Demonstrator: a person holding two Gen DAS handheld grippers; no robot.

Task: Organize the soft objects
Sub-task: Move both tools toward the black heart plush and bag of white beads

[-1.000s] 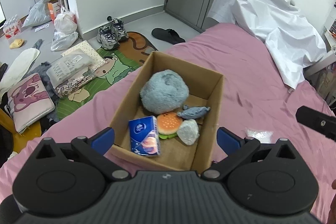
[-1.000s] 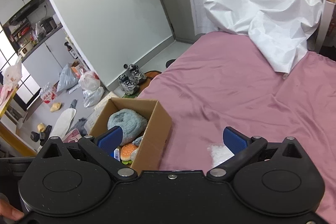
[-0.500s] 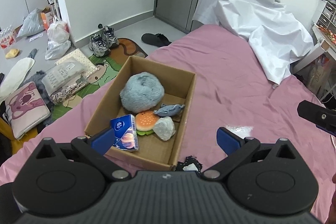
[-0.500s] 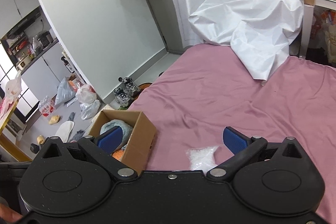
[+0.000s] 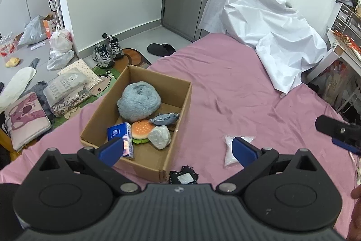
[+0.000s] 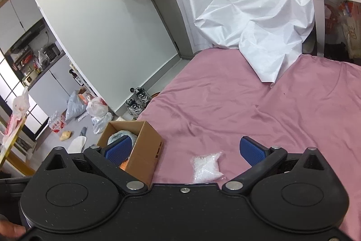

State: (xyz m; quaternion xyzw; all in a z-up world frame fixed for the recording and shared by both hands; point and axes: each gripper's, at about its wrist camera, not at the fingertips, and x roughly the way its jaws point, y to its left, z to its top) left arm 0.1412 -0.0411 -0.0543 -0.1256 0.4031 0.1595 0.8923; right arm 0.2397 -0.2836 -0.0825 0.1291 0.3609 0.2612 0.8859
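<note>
Both cameras pulled back from cardboard box (image 5: 180, 105) | left gripper (image 5: 178, 148), right gripper (image 6: 187, 149) wide, empty | bead bag (image 6: 206, 165) beside box, reachable next

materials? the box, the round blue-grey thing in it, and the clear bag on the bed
Box: corrugated cardboard, matte brown, raw cut edges and a folded flap.
Round blue-grey thing: looks like plush, long fuzzy pile, no sheen.
Clear bag: thin glossy plastic film, seemingly filled with small white granules; what they are is unclear.

Home bedroom: pink-sheeted bed (image 5: 225, 83), sneakers (image 5: 107, 53) on floor
</note>
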